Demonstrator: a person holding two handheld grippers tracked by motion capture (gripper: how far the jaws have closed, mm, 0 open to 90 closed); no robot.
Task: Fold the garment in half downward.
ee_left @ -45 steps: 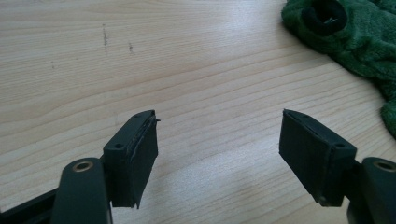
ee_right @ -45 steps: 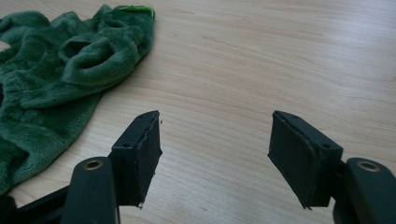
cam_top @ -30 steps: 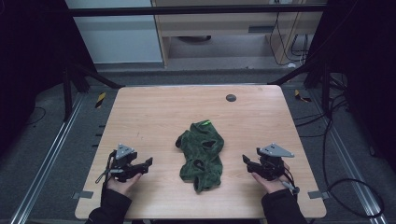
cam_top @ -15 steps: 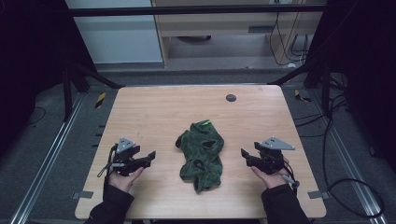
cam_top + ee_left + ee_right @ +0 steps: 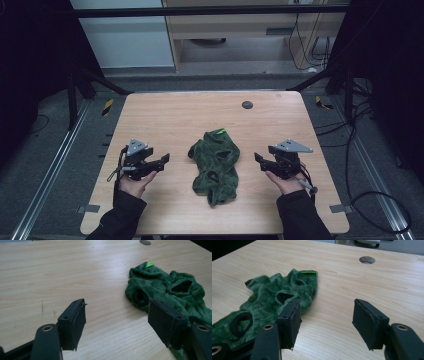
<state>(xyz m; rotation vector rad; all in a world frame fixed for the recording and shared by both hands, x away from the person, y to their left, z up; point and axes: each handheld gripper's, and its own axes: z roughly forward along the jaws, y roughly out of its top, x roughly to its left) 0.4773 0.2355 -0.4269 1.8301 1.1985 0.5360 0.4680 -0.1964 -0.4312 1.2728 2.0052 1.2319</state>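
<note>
- Two sets of fingers, left gripper point(image 5: 162, 160) and right gripper point(image 5: 259, 159), flank the green garment point(image 5: 216, 164), both released.
- Approach step, I judge; next I close in on its edges.

We saw a pale wood table point(image 5: 165, 115) with a round hole point(image 5: 247, 104) near its far edge, grey floor point(image 5: 55, 165) around it, and a cabinet point(image 5: 235, 35) behind.
</note>
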